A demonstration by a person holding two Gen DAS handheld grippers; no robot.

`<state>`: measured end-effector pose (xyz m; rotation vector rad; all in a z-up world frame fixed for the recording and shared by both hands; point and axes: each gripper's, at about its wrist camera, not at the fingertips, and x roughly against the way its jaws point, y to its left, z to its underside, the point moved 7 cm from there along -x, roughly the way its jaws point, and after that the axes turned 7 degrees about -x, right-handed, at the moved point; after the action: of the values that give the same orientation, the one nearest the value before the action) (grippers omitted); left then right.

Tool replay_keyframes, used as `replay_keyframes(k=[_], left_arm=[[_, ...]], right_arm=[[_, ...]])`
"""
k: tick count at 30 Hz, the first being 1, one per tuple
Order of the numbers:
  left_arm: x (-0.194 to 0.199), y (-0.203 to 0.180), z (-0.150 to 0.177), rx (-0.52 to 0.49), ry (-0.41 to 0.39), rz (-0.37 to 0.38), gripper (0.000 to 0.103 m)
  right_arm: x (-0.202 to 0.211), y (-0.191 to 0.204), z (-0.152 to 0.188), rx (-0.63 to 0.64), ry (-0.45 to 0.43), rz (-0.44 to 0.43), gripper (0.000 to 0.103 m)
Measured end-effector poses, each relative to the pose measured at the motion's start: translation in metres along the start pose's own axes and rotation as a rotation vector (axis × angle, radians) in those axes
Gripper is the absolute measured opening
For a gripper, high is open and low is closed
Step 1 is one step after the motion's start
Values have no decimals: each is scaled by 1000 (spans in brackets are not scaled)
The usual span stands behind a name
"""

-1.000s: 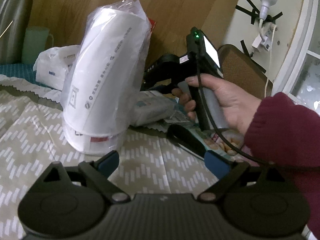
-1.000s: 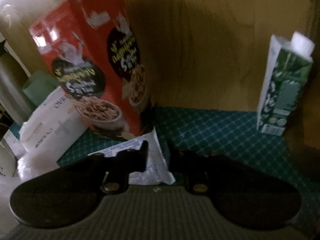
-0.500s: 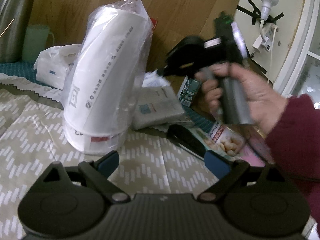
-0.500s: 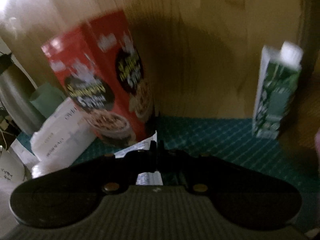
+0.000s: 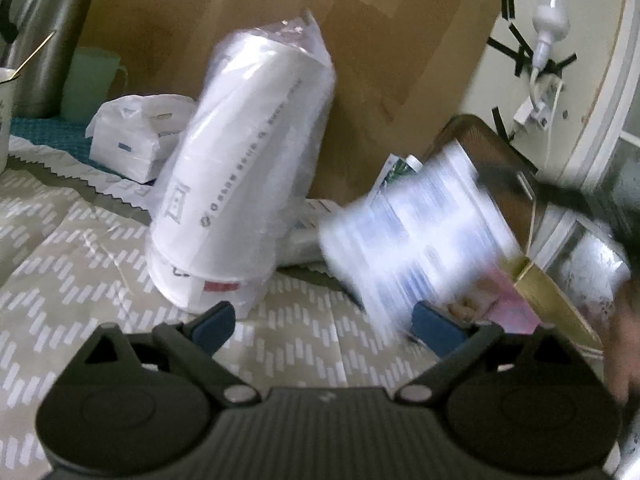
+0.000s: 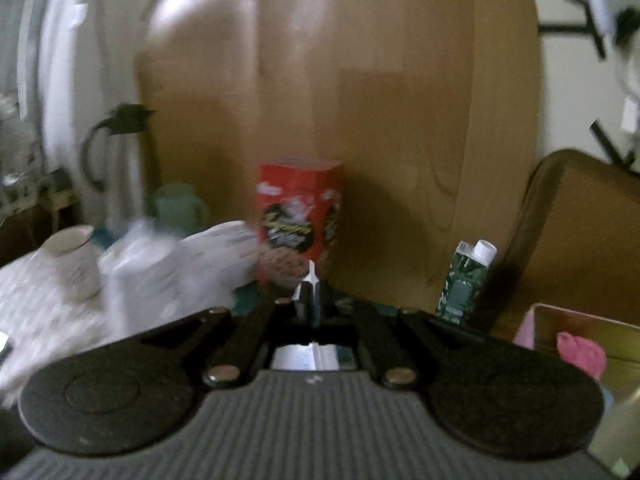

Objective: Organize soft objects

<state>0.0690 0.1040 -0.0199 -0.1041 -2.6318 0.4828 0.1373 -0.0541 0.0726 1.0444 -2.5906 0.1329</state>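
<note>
White and blurred, the soft printed packet (image 5: 416,232) hung above the patterned cloth (image 5: 80,248), right of the wrapped cup stack (image 5: 240,168); its print was unreadable. Our right gripper (image 6: 308,300) pinched its edge, jaws pressed together. Our left gripper (image 5: 320,322) was still opening, nothing between the jaws. Farther off we saw a red cereal box (image 6: 300,216), a green carton (image 6: 464,280) and a gold box (image 5: 548,292)

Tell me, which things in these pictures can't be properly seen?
- Left wrist view: the white packet is smeared by motion; its print is unreadable.
- Right wrist view: that packet shows only as a sliver between the shut fingers.
- Right wrist view: the red box is blurred.
- Right wrist view: the gold box is cut off by the edge.
</note>
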Motion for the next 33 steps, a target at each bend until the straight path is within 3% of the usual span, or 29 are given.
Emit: replay_keyframes(k=[4,7,11,13,15,17,19,20,28,33], left_arm=[[6,9,-1,42,-19,-14,101],[4,12,-1,57,-8,-21,101],[4,11,-1,45,-4,-21,101],[5,11,-1,48,-4,-13,101],[5,13,0,65,1,-11,101],[5,19,0,98,5,-6,101],[5,24,1,139,11,-1,101],[5,27,2,159,16,3,101],[3,18,4,129,41,40,101],[-1,15,7,134,71,78,101]], right_arm=[[46,23,46,97,-33,-11,2],[69,31,69,85,-42,-17,2],[82,33,100,25,40,-49,3],[80,34,107,30,69,-20,5],[75,29,105,17,80,19,7],[66,20,99,-27,89,58,17],[57,14,95,-67,90,82,53],[54,14,93,-76,82,90,57],[-18,-13,67,-194,127,147,58],[-65,-37,69,-279,234,208,57]])
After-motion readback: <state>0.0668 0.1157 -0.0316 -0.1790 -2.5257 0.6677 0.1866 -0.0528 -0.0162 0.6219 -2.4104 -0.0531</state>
